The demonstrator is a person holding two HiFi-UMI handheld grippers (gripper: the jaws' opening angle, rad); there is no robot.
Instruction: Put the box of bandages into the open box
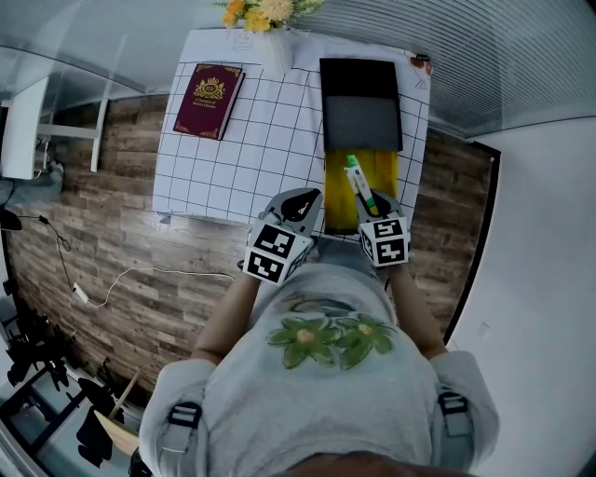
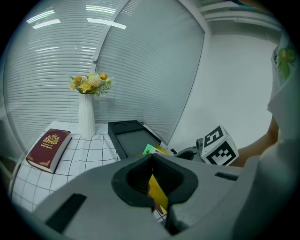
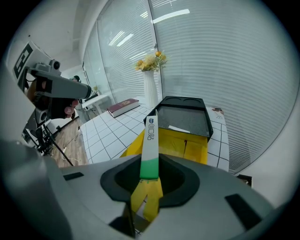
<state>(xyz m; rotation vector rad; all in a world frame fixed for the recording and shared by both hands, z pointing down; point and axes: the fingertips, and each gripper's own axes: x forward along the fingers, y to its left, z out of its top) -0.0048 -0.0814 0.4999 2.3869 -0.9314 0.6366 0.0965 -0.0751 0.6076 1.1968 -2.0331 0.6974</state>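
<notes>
We find the right gripper point(image 1: 369, 209) with its jaws closed on the box of bandages point(image 1: 358, 183), a slim white carton with a green end. It is gripped at the green end. The white end points toward 12 o'clock over the yellow interior of the open box point(image 1: 384, 166). The gripped end is swallowed by the jaws, and we cannot tell whether the carton touches the yellow floor. Its print is too small for us to read.

The left gripper point(image 1: 310, 201) sits at the open box's 9 o'clock edge. In the left gripper view its jaws stand narrow on a yellow panel of that box. The panel's lower part is hidden by the gripper body.

The black lid point(image 1: 360, 101) lies open at the box's 12 o'clock end. The box occupies the 3 o'clock side of the surface point(image 1: 265, 140), which carries a white grid cloth. A red book point(image 1: 208, 100) lies at 10 o'clock, well apart from the box. The vase of flowers point(image 1: 258, 13) at 12 o'clock is cut off by the upper edge of the head view.
</notes>
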